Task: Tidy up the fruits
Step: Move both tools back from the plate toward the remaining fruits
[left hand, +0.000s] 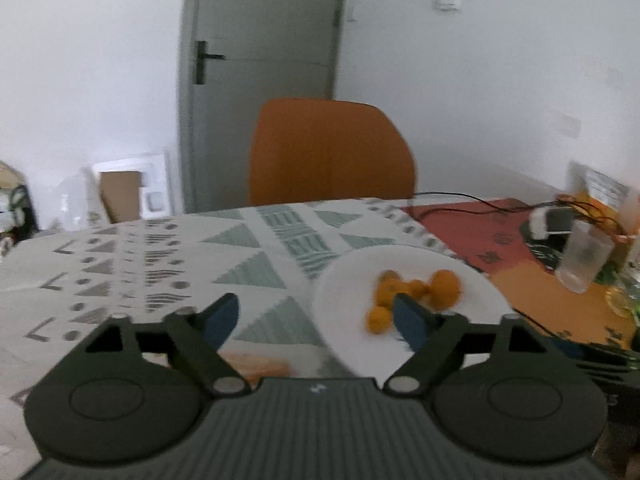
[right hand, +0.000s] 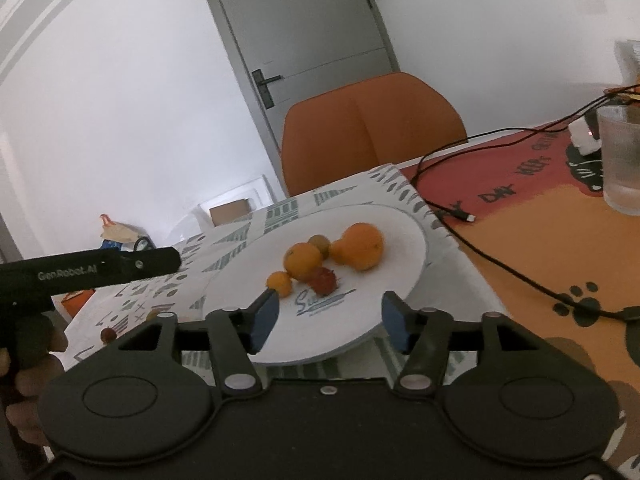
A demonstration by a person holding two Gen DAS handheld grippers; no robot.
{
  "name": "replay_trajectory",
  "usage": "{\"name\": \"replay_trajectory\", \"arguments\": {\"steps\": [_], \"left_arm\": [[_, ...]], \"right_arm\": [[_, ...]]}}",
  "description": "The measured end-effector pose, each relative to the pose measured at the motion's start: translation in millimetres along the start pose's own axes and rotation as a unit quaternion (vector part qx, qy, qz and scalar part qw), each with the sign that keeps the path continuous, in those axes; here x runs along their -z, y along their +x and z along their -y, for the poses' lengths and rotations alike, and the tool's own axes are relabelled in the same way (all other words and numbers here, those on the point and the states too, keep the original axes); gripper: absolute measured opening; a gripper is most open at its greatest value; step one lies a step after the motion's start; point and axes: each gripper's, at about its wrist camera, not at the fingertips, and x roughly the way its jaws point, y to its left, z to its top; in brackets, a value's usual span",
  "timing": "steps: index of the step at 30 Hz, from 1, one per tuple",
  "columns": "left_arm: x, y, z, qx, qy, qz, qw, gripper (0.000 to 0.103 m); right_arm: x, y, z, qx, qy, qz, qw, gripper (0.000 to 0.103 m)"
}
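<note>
Left wrist view: we see the left gripper (left hand: 316,316) spread wide and empty above the patterned tablecloth (left hand: 160,264), with the white plate (left hand: 348,280) and its blurred orange fruits (left hand: 416,292) just ahead to the right. Right wrist view: the right gripper (right hand: 326,320) is likewise wide and empty at the plate's near rim; several fruits sit clustered mid-plate, while two small ones (right hand: 108,334) lie on the cloth at left. We judge most fruit gathered, these stragglers remaining.

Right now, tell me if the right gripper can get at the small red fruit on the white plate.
Probably yes. The right gripper is open, facing the small red fruit near the white plate's front; only a small orange fruit sits close beside it.
</note>
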Motion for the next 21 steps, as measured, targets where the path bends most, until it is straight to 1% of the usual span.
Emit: {"name": "replay_trajectory", "arguments": {"steps": [2,4,7,11,13,18,21], "left_arm": [[1.2,-3.6,-8.6,-0.012,-0.003,0.003,0.9999,0.087],[2.8,-6.7,-17.4,-0.02,-0.009,0.001,0.9998,0.088],[4.9,-11.1,-30.0,-0.028,-0.019,-0.002,0.9994,0.091],[9.4,-20.0,-44.0,-0.041,-0.023,0.003,0.9989,0.094],[11.5,-23.3,-50.2,-0.047,-0.026,0.004,0.9985,0.095],[17.6,-29.7,-65.2,-0.063,-0.036,0.004,0.9974,0.096],[20.3,-33.0,-73.3,-0.07,-0.041,0.004,0.9967,0.096]], "right_arm": [[0.3,0.1,-5.7,-0.006,-0.007,0.001,1.0,0.066],[0.7,-0.2,-11.8,-0.012,-0.013,0.003,1.0,0.074],[1.7,0.5,-20.2,-0.018,-0.018,0.002,1.0,0.081],[4.2,3.0,-29.9,-0.024,-0.025,-0.002,0.999,0.085],[5.6,4.2,-35.2,-0.029,-0.026,-0.003,0.999,0.091],[7.0,5.8,-49.7,-0.042,-0.039,-0.004,0.998,0.094],[7.5,7.4,-57.4,-0.047,-0.044,-0.006,0.998,0.094]]}}
